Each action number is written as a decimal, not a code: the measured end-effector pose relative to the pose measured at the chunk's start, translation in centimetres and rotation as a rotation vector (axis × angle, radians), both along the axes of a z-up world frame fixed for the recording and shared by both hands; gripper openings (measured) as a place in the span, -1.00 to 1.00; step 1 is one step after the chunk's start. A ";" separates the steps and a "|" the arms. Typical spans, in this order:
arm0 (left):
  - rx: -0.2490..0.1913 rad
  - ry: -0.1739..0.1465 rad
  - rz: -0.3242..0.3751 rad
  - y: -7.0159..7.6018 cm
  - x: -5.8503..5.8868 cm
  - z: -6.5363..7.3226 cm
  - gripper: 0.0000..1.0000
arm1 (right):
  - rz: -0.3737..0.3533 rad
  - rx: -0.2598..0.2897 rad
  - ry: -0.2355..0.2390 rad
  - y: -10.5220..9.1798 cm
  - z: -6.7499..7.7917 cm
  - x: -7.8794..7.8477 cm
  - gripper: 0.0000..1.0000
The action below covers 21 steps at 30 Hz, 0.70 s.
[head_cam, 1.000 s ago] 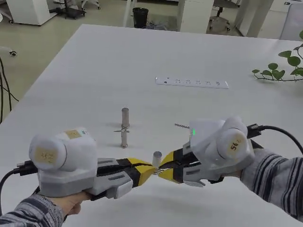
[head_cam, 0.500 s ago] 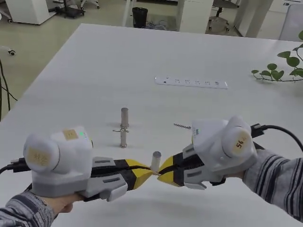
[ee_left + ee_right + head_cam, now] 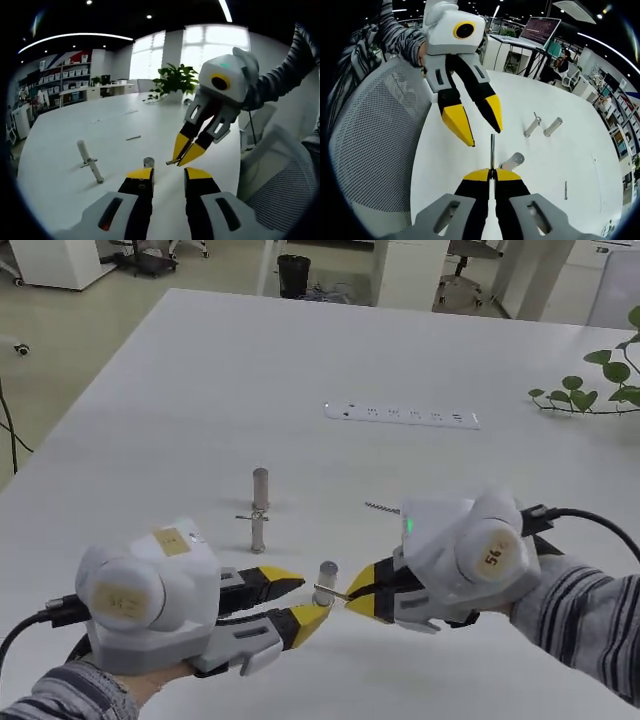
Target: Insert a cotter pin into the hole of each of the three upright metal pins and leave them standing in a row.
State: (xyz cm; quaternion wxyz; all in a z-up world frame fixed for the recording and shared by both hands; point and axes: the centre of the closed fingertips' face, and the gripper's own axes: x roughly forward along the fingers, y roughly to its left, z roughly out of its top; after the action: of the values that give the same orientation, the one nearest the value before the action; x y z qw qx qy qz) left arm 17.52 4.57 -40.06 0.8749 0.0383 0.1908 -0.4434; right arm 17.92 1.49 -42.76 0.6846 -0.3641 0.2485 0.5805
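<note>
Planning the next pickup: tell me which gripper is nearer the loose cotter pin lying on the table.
Right. The right gripper, gripping a second cotter pin, sits close beside the loose cotter pin; the open left gripper lies farther off to its left.

The left gripper sits low at the near left and points right, its yellow-tipped jaws parted. The right gripper faces it from the right, jaws pinched together on a thin cotter pin. Their tips are close but apart. Both forearms wear striped sleeves.
</note>
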 end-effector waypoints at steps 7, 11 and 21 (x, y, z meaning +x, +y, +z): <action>0.037 -0.039 0.071 0.3 1.2 -0.9 -0.42 | -0.047 -0.064 -0.012 -1.6 -1.0 1.1 -1.00; 0.094 -0.049 0.081 0.4 1.4 -1.8 -0.41 | -0.070 -0.083 -0.006 -2.3 -1.5 1.6 -1.00; 0.111 -0.025 0.163 -0.7 2.9 -3.2 -0.41 | -0.110 -0.136 -0.014 -3.3 -2.7 3.0 -1.00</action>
State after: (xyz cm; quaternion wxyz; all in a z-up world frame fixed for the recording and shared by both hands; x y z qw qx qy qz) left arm 20.47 3.87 -43.26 0.9069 0.0766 0.2066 -0.3592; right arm 20.93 -1.82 -45.49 0.6908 -0.3997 0.3023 0.5212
